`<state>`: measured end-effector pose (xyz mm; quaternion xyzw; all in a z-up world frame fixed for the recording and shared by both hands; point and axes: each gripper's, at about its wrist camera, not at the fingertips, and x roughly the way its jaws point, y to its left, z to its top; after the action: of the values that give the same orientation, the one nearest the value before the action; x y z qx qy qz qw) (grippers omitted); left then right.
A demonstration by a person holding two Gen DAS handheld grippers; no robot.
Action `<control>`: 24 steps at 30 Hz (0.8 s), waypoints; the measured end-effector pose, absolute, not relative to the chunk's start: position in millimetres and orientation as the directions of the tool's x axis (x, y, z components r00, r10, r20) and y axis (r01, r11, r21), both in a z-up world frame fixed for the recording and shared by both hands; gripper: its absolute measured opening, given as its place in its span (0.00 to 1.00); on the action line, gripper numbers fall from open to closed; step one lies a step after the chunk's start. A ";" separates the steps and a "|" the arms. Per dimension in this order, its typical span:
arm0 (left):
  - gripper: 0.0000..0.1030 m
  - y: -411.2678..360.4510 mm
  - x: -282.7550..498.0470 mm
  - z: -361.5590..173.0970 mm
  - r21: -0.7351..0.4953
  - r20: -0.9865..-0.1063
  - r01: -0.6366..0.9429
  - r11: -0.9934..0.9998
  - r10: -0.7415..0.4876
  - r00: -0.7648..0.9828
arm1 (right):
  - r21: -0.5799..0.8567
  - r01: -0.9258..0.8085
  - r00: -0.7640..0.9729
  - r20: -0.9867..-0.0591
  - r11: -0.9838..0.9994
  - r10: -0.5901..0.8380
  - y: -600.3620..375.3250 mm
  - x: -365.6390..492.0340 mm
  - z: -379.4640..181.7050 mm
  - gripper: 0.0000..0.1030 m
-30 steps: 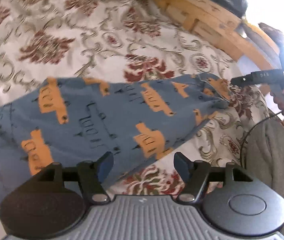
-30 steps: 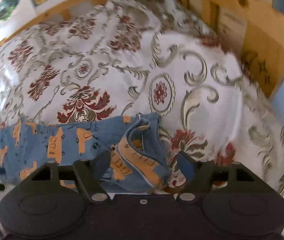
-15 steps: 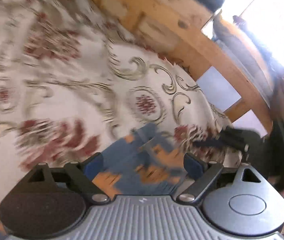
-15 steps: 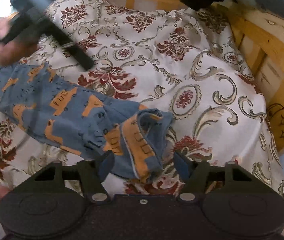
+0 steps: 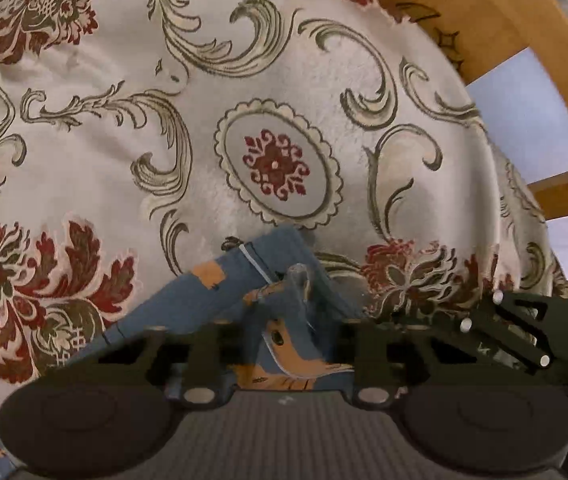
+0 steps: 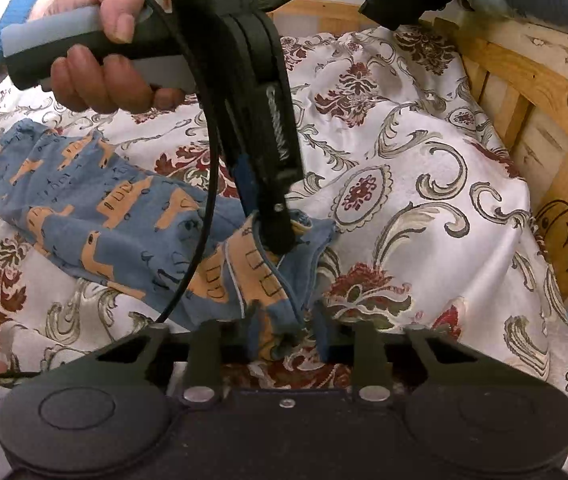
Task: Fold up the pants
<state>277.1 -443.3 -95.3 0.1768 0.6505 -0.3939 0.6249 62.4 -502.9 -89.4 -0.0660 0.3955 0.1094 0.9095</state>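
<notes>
1 pants [image 6: 124,216] lies on the bed [image 6: 424,152]; 2 grippers, left [image 6: 280,236] and right [image 6: 284,340], each pinch its bunched end.

Black tongs [image 6: 284,332], silver screws, grey-black handle, black cable [image 6: 204,208]; sleeve [image 6: 16,4] blue-cuffed, possibly white.

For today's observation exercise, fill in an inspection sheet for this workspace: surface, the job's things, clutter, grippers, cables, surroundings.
Surface: floral bedspread, rumpled.
Job's things: blue pants with orange print, lying across the bedspread, near end bunched.
Clutter: nothing seen.
Grippers: left hand-held gripper tip down on the bunched end, open or shut unclear; right hand-held gripper closed on the same end.
Cables: black cable hanging across the pants.
Surroundings: wooden bed frame.
</notes>
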 end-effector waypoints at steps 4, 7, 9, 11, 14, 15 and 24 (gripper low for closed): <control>0.06 -438.2 271.6 -83.3 -0.257 -0.958 0.693 0.673 -0.271 -0.092 | 0.004 -0.258 0.655 -0.734 0.966 0.178 -503.6 60.7 -86.2 0.05; 0.06 -434.9 267.8 -61.6 -0.217 -0.962 0.658 0.721 -0.274 -0.017 | 0.124 -0.231 0.653 -0.716 0.965 0.248 -511.0 60.3 -76.3 0.04; 0.06 -431.2 260.7 -43.8 -0.168 -0.958 0.642 0.748 -0.277 0.072 | 0.240 -0.195 0.646 -0.698 0.951 0.309 -520.2 62.5 -71.1 0.04; 0.07 -437.3 253.1 -32.4 -0.102 -0.949 0.641 0.761 -0.268 0.168 | 0.338 -0.141 0.643 -0.683 0.931 0.346 -530.9 66.3 -68.9 0.04; 0.09 -458.7 246.1 -38.7 -0.023 -0.946 0.652 0.758 -0.228 0.231 | 0.401 -0.047 0.612 -0.712 0.915 0.344 -544.7 75.2 -76.5 0.04; 0.09 -466.0 245.1 -45.7 -0.010 -0.948 0.653 0.757 -0.214 0.234 | 0.415 -0.011 0.596 -0.728 0.910 0.339 -549.9 77.4 -83.7 0.04; 0.61 -465.0 249.9 -70.0 -0.146 -0.928 0.672 0.726 -0.337 0.161 | 0.486 0.074 0.567 -0.739 0.871 0.364 -569.7 65.9 -92.2 0.03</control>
<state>249.9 -465.0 -70.0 0.1518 0.5525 -0.3377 0.7468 65.9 -569.7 -92.2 0.2397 0.4575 0.0852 0.8521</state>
